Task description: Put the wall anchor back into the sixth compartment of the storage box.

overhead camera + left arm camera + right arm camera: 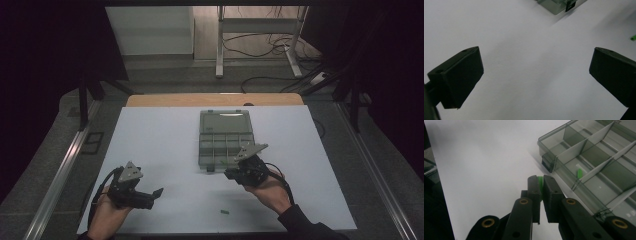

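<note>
The right hand-held gripper (540, 185) has its jaws pinched shut on a small green piece (540, 180), held just beside the near corner of a clear compartment box (564, 152) on the white surface (486, 170). A second green piece (579, 173) lies in a compartment beyond its tips. The left hand-held gripper (535, 72) hovers open and empty, well apart, with another green piece (225, 212) between the two.

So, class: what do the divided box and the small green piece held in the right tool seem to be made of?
Divided box: likely clear, smoke-tinted plastic with a glossy finish; the dividers and the floor show through its walls.
Green piece: probably plastic, bright and opaque; too little shows between the right tool pads to be sure.
</note>
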### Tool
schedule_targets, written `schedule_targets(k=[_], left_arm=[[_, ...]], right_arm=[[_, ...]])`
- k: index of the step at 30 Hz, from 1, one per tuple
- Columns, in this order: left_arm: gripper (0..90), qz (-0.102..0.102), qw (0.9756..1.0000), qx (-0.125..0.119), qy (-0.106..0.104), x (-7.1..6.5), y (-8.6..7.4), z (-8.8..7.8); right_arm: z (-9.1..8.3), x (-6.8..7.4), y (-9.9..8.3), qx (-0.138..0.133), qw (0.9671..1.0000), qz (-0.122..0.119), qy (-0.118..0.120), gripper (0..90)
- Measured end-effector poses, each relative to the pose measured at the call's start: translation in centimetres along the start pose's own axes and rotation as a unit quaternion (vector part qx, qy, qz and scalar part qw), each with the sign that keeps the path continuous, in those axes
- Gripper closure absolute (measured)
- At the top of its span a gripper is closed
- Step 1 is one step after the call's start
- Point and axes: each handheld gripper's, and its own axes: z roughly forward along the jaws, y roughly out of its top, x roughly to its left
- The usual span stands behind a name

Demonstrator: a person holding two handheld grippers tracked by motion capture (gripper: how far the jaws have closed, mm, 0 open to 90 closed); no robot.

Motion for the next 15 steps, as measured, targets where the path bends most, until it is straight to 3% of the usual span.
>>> schedule_targets(k=[15], left_arm=[[0.0, 0.0, 1.0, 0.0, 0.0, 0.0, 0.0, 0.0]], right_arm=[[0.1, -1.3, 0.9, -0.011, 0.9999, 0.012, -0.005, 84.4]])
